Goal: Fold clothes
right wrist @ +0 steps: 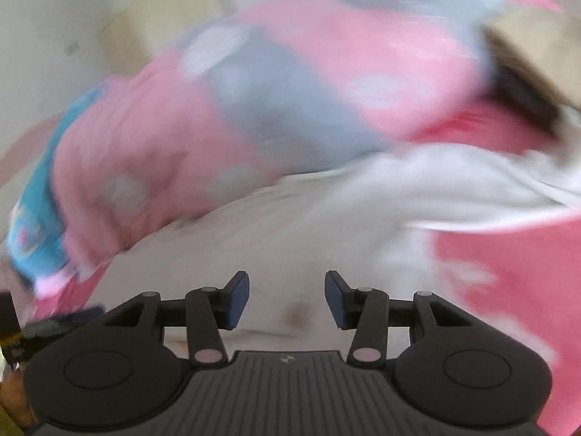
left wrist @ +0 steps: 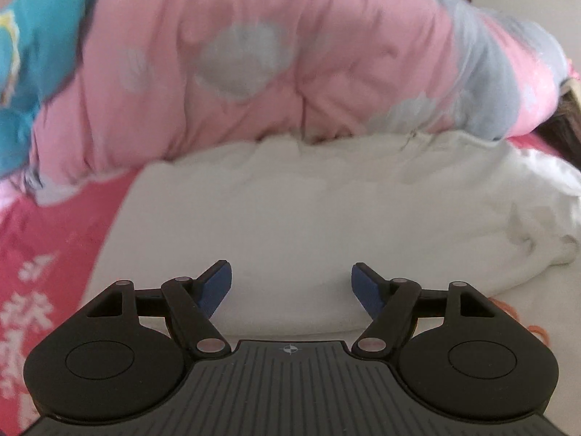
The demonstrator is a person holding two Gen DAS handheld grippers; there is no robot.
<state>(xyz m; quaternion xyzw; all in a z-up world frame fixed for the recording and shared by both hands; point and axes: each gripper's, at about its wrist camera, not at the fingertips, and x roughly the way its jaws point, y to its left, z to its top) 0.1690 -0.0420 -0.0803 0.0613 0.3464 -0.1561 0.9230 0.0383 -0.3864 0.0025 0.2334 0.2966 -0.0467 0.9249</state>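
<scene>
A white garment (left wrist: 308, 218) lies spread on the bed, rumpled at its right end. My left gripper (left wrist: 291, 272) hovers over its near part, jaws wide apart, nothing between the blue pads (left wrist: 218, 287). The right wrist view is blurred by motion. The same white garment (right wrist: 308, 239) fills its middle there. My right gripper (right wrist: 287, 283) stands open just above the cloth, with only a small brownish stain on the fabric showing in the gap.
A thick pink quilt with grey-white patches (left wrist: 254, 65) (right wrist: 290, 91) is heaped right behind the garment. A red sheet with white print (left wrist: 43, 254) (right wrist: 508, 272) covers the bed. Blue fabric (left wrist: 32, 36) lies at the left. A brown box-like shape (right wrist: 537, 47) sits at the far right.
</scene>
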